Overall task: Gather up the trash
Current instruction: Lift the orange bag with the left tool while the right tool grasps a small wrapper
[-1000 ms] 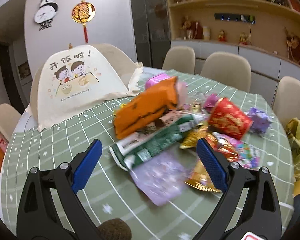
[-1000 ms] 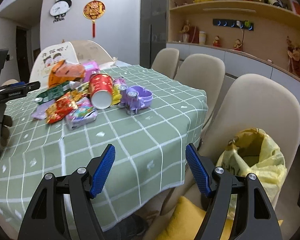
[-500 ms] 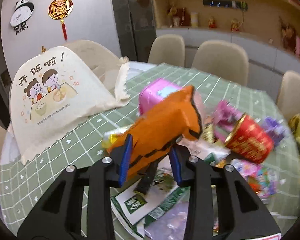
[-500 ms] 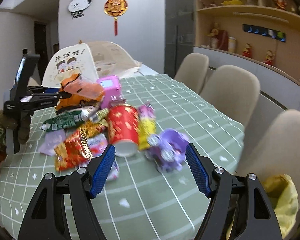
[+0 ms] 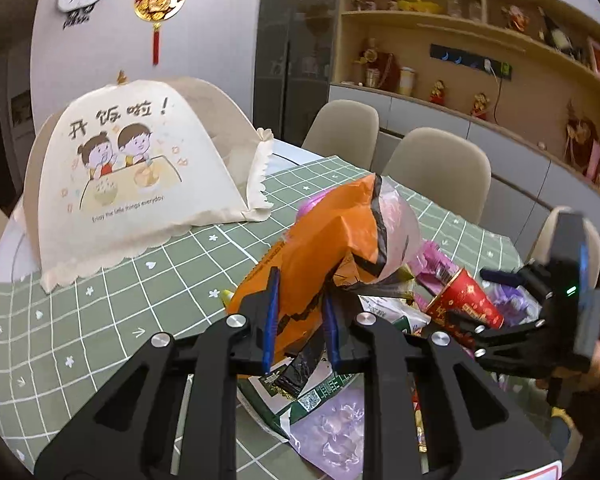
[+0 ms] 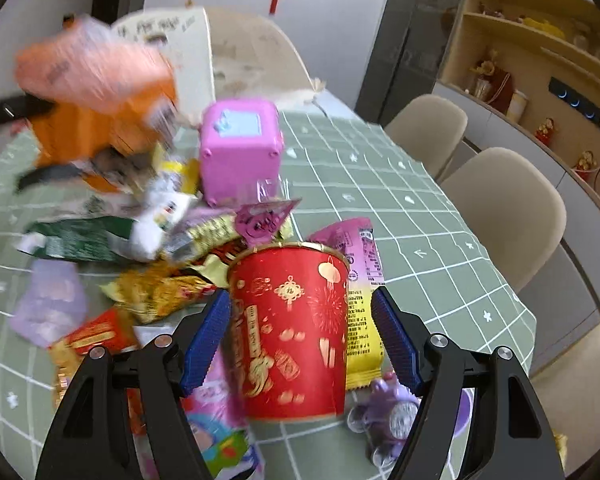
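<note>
A heap of wrappers lies on the green checked table (image 6: 420,240). My left gripper (image 5: 300,320) is closing, and its blue pads pinch the lower end of an orange snack bag (image 5: 332,240), which hangs lifted above the heap. The same orange bag (image 6: 92,92) shows blurred at upper left in the right wrist view. My right gripper (image 6: 300,336) is closing around a red paper cup (image 6: 292,320) lying on its side. Its left pad is at the cup's wall and its right pad stands a little apart. The left wrist view has the right gripper (image 5: 520,320) beside the red cup (image 5: 464,300).
A pink cube toy (image 6: 240,148), a green wrapper (image 6: 76,236), gold and pink packets and a purple toy (image 6: 396,416) crowd around the cup. A cream mesh food cover (image 5: 132,172) stands at the table's far left. Beige chairs (image 6: 500,216) line the right edge.
The left gripper closed on the orange bag and raised it off the heap. The right gripper swung from the table's edge over to the heap, and the red cup now lies between its narrowing jaws.
</note>
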A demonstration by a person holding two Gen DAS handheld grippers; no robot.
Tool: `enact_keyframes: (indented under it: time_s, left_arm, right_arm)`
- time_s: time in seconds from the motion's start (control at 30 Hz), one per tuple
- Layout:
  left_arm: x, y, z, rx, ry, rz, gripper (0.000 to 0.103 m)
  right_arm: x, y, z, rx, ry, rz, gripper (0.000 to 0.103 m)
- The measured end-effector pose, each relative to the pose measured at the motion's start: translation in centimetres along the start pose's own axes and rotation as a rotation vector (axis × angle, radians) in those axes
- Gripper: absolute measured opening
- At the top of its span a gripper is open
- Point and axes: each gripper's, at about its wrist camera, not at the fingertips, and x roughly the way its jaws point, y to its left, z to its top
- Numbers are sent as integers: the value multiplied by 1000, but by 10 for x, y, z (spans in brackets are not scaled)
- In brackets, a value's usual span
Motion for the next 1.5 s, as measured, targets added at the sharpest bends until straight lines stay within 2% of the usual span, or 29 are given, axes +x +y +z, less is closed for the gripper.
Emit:
enact_keyframes:
  time_s: [0.03, 0.13, 0.27, 0.37, 0.53, 0.57, 0.6, 0.67, 0.77, 0.9, 0.97, 1.0, 1.07, 1.17, 1.3, 1.33, 1.37, 1.4, 1.47, 1.5]
  left_arm:
    - [-3, 3, 0, -19, -7, -16, 18]
    - [-14, 10, 6, -73, -37, -91, 18]
    - [-18, 4, 7, -79, -29, -111, 18]
    - [-17, -5, 4, -82, 10, -148, 18]
    - [-21, -17, -7, -90, 55, -187, 18]
    - [-21, -17, -11, -101, 66, -193, 18]
    - [-21, -16, -13, -111, 73, -198, 18]
    - [-20, -9, -20, -147, 88, -195, 18]
    - [-19, 1, -28, -187, 94, -182, 18]
    - [-19, 6, -31, -189, 84, -172, 18]
    - [-20, 6, -32, -184, 81, -175, 18]
    - [-20, 6, -33, -183, 82, -177, 18]
    - [-20, 6, -33, -188, 83, -180, 18]
    - [-21, 7, -33, -191, 82, -177, 18]
    - [-21, 7, -33, -191, 81, -173, 18]
    - [-21, 7, -33, -189, 81, -172, 18]
    - [-21, 7, -33, -188, 80, -170, 18]
    - [-21, 8, -33, -188, 79, -166, 18]
    - [-21, 8, -33, -186, 73, -155, 18]
    - [-23, 8, -32, -185, 66, -148, 18]
  right_arm:
    - [-1, -1, 1, 7, 0, 20, 56]
    - [-21, -9, 3, 47, -52, 54, 54]
    - [-49, -17, 1, 84, -113, 61, 54]
    - [-56, -17, -5, 91, -96, 86, 54]
    - [-51, -9, -20, 63, -76, 49, 56]
    - [-48, -9, -20, 70, -62, 75, 57]
    - [-43, -10, -21, 79, -28, 144, 59]
    - [-37, -10, -19, 97, 17, 196, 59]
    - [-55, -6, -15, 76, -76, 131, 59]
    - [-71, 4, -11, 48, -121, 61, 59]
    - [-75, 9, -11, 46, -133, 97, 59]
    - [-76, 11, -8, 58, -143, 142, 59]
    - [-82, 13, -4, 87, -201, 183, 59]
    - [-85, 21, 6, 92, -266, 183, 59]
    - [-64, 33, 32, 81, -262, 232, 58]
    - [-60, 34, 36, 87, -259, 254, 56]
    - [-58, 36, 38, 90, -253, 282, 39]
    - [-51, 36, 44, 96, -228, 328, 12]
    - [-48, 33, 49, 126, -196, 378, 11]
    - [-53, 29, 48, 128, -206, 355, 8]
